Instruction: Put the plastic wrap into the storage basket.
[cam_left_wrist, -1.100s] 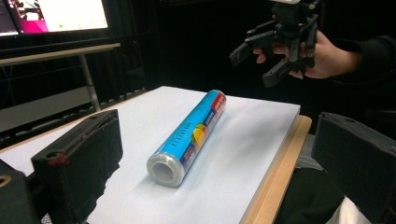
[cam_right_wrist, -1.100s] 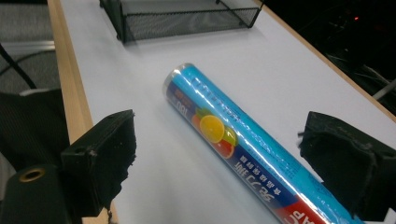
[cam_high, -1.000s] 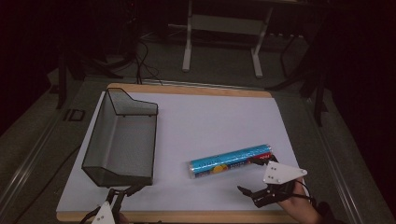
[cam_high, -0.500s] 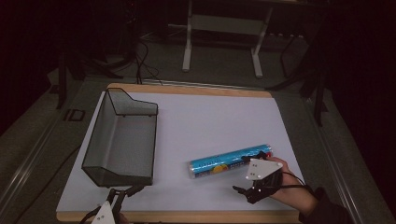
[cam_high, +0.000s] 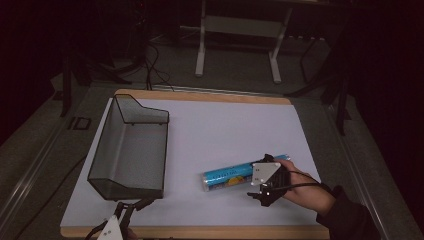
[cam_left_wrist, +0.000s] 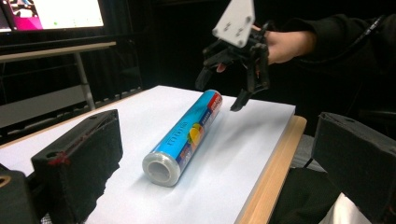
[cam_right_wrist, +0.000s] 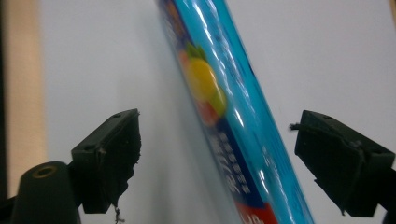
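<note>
The blue roll (cam_high: 240, 175) lies flat on the white counter (cam_high: 225, 125), right of centre toward the near edge. The right tongs (cam_high: 263, 192) hang over its right end with jaws apart; the jaws have just been closing, the roll lies between them, and neither pad touches it. The left tongs (cam_high: 131, 206) rest at the near-left edge, jaws apart and empty. A black mesh tray (cam_high: 131, 150) stands at left.
</note>
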